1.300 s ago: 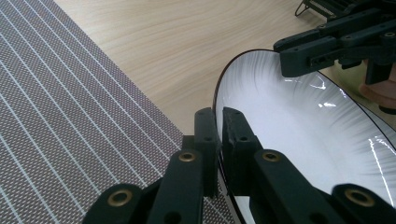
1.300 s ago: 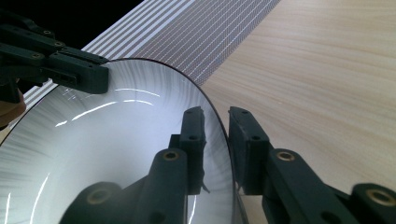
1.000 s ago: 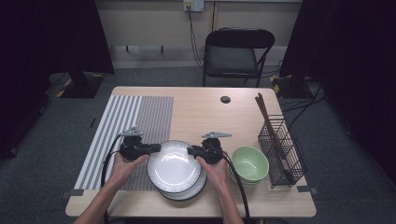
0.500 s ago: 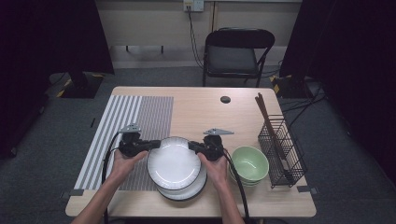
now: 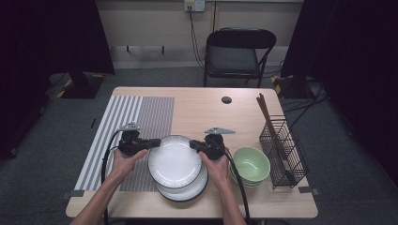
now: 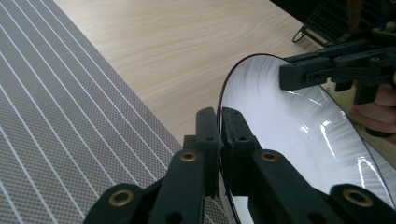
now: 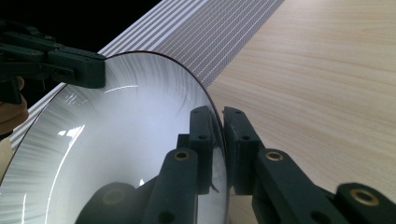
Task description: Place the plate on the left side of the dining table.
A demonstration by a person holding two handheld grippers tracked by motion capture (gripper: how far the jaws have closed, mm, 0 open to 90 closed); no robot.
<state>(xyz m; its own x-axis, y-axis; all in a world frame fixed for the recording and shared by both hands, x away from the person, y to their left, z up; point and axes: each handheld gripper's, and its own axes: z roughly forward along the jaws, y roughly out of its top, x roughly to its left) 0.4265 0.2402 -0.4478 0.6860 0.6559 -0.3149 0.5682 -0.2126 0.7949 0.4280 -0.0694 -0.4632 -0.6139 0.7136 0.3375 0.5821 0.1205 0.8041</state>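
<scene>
A white plate with a dark rim (image 5: 174, 161) is held a little above a second white plate (image 5: 187, 193) that lies on the table near the front edge. My left gripper (image 5: 155, 142) is shut on the upper plate's left rim, and my right gripper (image 5: 195, 145) on its right rim. In the left gripper view my left gripper (image 6: 219, 116) pinches the plate (image 6: 289, 135) at its edge, with the right gripper (image 6: 299, 74) across it. In the right gripper view my right gripper (image 7: 218, 116) has just been closing on the plate (image 7: 116, 140) and now clamps the rim.
A green bowl (image 5: 251, 161) stands right of the plates. Beside it is a black wire rack (image 5: 283, 150) with chopsticks (image 5: 264, 110). A striped grey placemat (image 5: 141, 117) covers the table's left part. A small black disc (image 5: 226, 100) lies at the back. A chair (image 5: 234, 51) stands behind.
The upper plate and both grippers have risen slightly off the stack, so more of the lower plate's front rim shows.
</scene>
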